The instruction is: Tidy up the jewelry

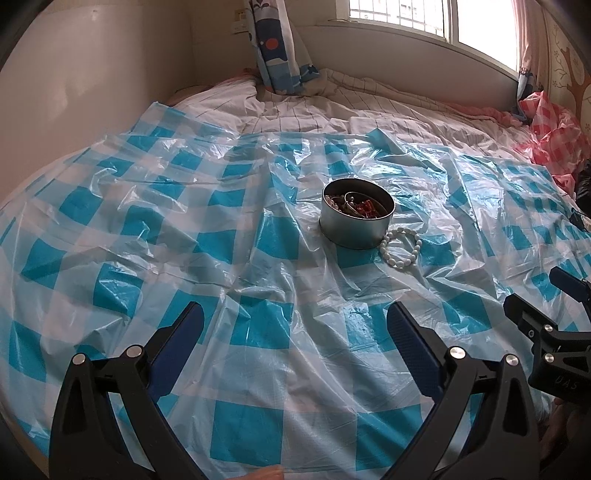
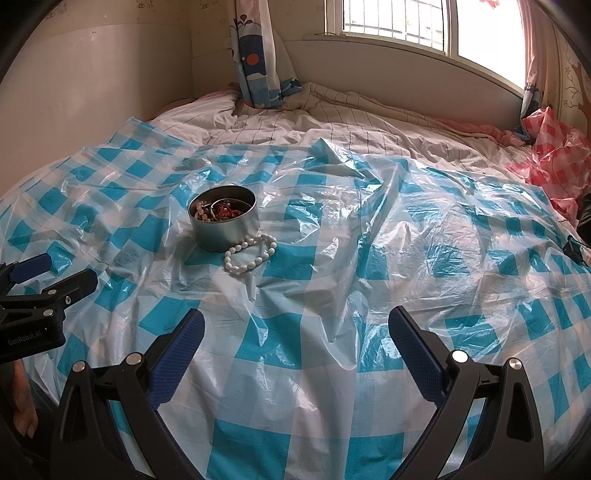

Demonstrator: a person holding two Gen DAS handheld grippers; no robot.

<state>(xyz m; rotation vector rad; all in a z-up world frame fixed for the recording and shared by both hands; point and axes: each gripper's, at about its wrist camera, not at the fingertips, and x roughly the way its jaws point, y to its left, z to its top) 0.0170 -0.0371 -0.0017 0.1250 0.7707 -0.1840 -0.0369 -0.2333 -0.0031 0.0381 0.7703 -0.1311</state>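
On the bed, a blue-checked plastic sheet [image 1: 258, 325] carries a round tin [image 1: 356, 218] of mixed jewelry, with a white bead bracelet [image 1: 400, 248] lying on the sheet, touching the tin's near side. Both hand-held grippers hang above the sheet, near the tin: the left hand-held gripper [image 1: 295, 325] and right hand-held gripper [image 2: 295, 328] each gape wide, holding nothing.

A home bedroom. A bed [image 1: 332, 110] with rumpled striped bedding fills the view, partly covered by a blue-and-white checked plastic sheet [image 1: 258, 325]. Behind it, a barred window [image 2: 399, 22] with a cartoon-print curtain [image 2: 255, 59] and decorated wallpaper [image 2: 572, 74] mark a domestic sleeping room.
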